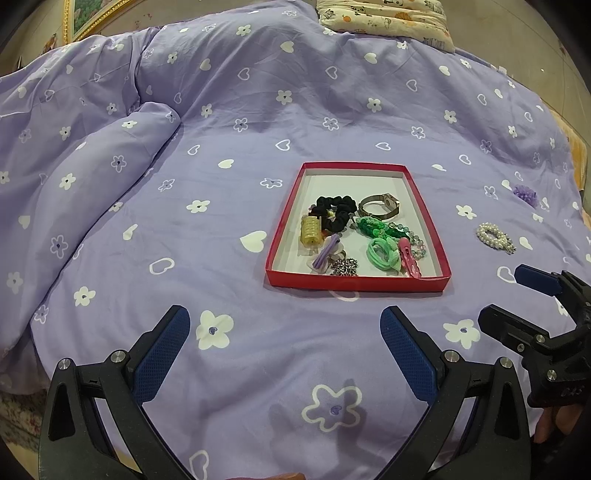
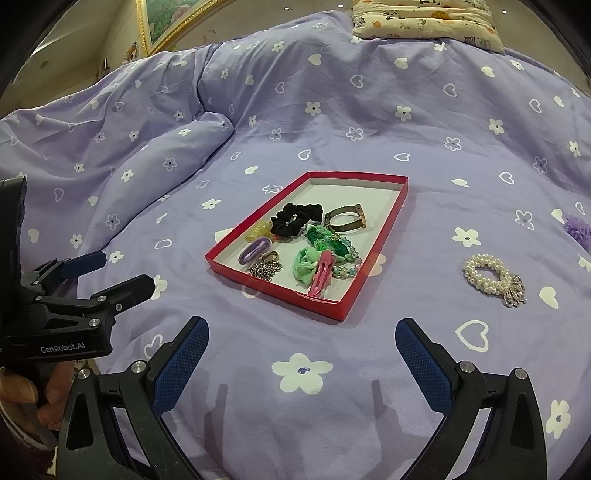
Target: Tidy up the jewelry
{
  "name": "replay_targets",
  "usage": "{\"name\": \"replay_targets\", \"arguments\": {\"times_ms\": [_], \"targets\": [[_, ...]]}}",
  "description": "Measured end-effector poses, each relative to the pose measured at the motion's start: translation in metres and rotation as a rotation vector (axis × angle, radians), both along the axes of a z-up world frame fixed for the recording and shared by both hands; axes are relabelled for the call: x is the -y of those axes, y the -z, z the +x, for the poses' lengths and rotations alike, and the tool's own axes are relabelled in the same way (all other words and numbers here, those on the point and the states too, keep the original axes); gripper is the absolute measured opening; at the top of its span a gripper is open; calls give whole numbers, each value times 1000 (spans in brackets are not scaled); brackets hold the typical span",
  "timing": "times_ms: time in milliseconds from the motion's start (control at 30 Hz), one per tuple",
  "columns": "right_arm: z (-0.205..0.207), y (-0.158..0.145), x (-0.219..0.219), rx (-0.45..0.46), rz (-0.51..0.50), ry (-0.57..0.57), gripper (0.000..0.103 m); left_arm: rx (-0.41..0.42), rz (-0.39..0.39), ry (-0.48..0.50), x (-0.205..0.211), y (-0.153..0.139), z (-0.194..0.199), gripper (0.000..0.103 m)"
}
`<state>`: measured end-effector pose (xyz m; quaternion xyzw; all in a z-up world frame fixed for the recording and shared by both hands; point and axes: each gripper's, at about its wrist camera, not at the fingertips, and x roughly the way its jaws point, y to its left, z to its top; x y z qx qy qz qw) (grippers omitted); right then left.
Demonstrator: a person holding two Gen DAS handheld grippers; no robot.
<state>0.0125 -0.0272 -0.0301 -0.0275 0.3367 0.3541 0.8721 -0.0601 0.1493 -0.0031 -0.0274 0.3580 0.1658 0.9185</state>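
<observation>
Two pieces are left out of the shallow red cardboard box (image 2: 273, 295) on the purple flowered bed cover (image 2: 295, 424).

Both the left claw (image 1: 284, 350) and right claw (image 2: 301, 360) are held wide open, empty. The white pearl bracelet (image 2: 487, 277), ahead and right of the right claw, is probably to be grabbed next; the purple frilly hair tie (image 2: 576, 227) lies farther right.

We cannot make out the ruffled purple fabric hair piece (image 2: 577, 228) fully: the right wrist picture's dark rim cuts it off. The cream cartoon-print pillow (image 1: 388, 16) runs past the top edge. The small silver chain heap (image 1: 344, 266) is too tangled to tell its kind.
</observation>
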Motion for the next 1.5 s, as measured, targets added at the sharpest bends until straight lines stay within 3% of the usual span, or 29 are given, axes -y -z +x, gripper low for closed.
{"name": "replay_targets", "arguments": {"times_ms": [1500], "targets": [[-1,-7,2,5,7,-12,102,-6,-13,-14,-1,0,1,103]]}}
